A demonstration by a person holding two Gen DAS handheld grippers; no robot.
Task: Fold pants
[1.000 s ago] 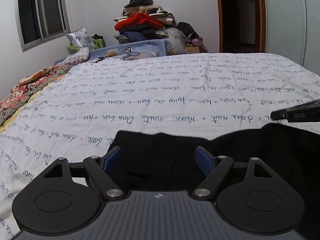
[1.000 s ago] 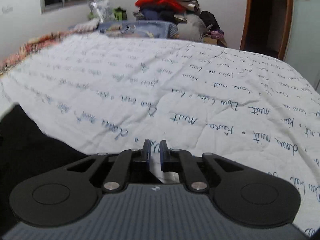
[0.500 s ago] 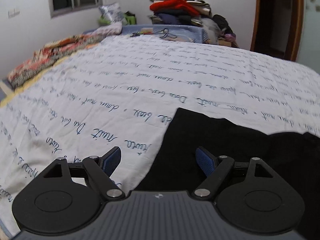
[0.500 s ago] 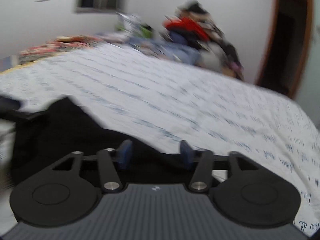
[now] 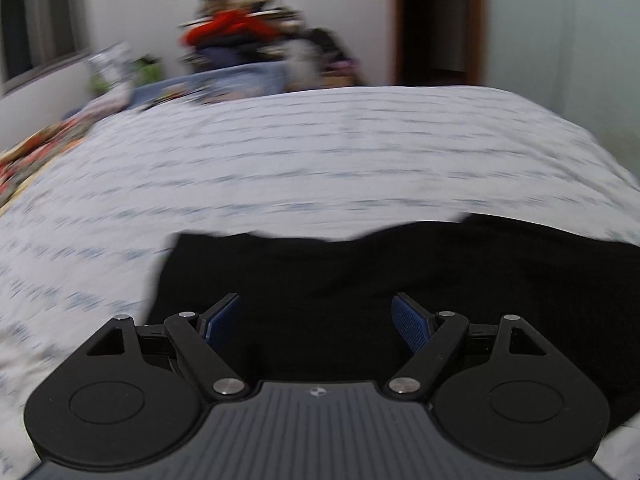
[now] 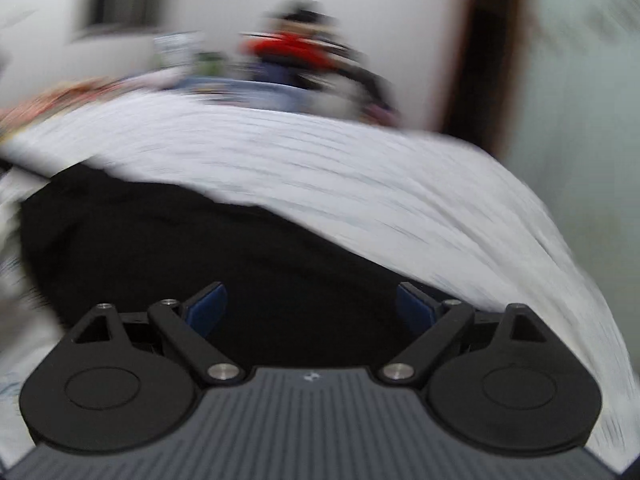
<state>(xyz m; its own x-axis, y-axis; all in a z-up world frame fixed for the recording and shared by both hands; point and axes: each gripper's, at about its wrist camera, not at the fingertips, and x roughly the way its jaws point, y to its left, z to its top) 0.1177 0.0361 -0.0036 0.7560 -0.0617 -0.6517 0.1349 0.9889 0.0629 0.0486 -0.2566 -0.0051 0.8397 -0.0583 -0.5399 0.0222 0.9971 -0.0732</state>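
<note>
Black pants (image 5: 400, 280) lie spread on the bed (image 5: 320, 152), on a white quilt with faint blue lines, directly ahead of both my grippers. Their far edge looks uneven, and I cannot tell from these blurred views how many folds are done; I judge the folding unfinished. My left gripper (image 5: 316, 320) is held low over the cloth, jaws wide apart and gripping nothing. My right gripper (image 6: 310, 308) sits beside it, tilted, jaws likewise spread and empty. A heap of clothes (image 5: 240, 36) is stacked against the far wall.
</note>
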